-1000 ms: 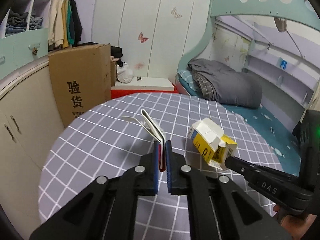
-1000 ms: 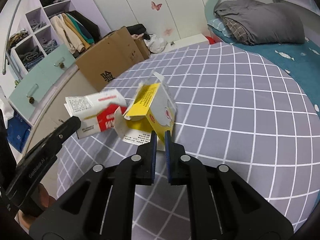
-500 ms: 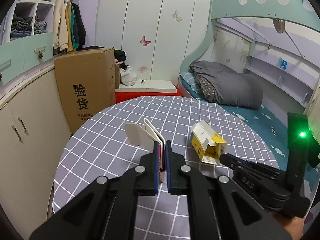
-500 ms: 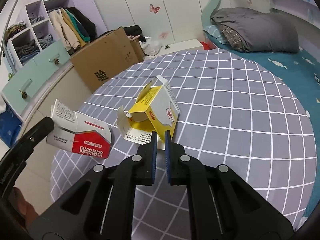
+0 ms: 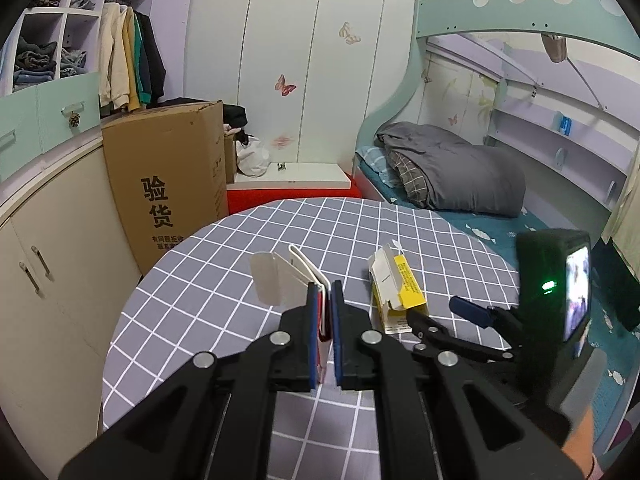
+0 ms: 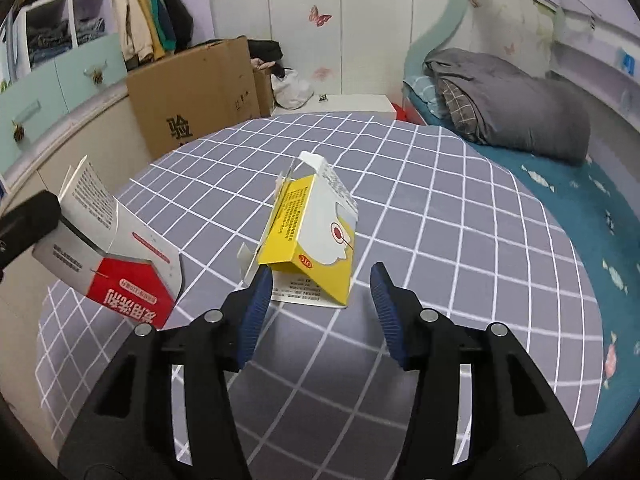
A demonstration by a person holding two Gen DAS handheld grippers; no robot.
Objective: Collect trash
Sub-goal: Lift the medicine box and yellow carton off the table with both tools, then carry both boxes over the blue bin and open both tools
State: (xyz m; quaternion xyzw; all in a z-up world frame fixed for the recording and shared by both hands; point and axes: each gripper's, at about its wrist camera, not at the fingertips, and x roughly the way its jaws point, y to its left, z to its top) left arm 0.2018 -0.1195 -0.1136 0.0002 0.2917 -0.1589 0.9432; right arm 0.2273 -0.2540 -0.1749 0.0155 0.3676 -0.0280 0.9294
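At the far left a tall cardboard box stands on the floor against the cupboards, behind the round counter with its grey checked cloth. The left tongs are clamped tight on a flattened red and white carton, holding it up off the cloth with its loose flap sticking out to the left. Just right of it, a yellow and white carton lies torn open on the counter on top of a printed leaflet. The right tongs are opening: the yellow carton's near end lies between the blue pads, and neither pad presses on it. Further right is a bed with a grey quilt.
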